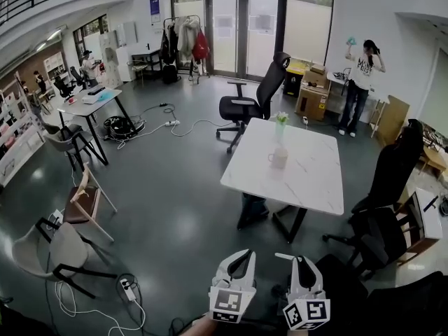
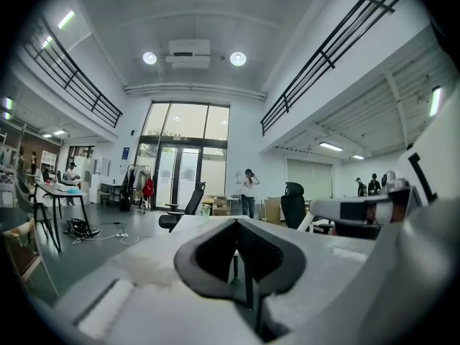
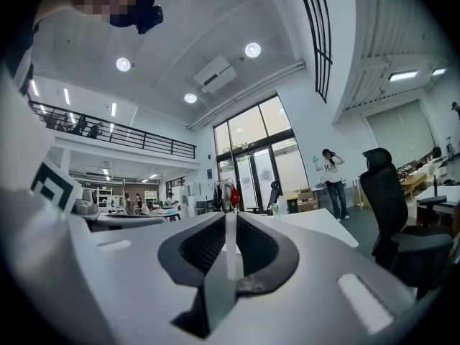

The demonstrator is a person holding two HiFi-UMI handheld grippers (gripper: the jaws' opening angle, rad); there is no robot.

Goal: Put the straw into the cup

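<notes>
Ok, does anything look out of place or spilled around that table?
Nothing much. The cup stands upright on the table, and no spill shows. The only untidy bit is the loose cables trailing across the floor to the left of the table.

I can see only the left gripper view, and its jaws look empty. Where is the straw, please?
Observer: The right gripper has it: the straw stands clamped between its jaws.
Operator: Where exactly is the cup?
Observer: In the head view, the cup stands on the left half of the white table, ahead of you.
Operator: Is anything close to it?
Observer: Yes, what looks like a clear vase with a flower stands just behind it.
</notes>
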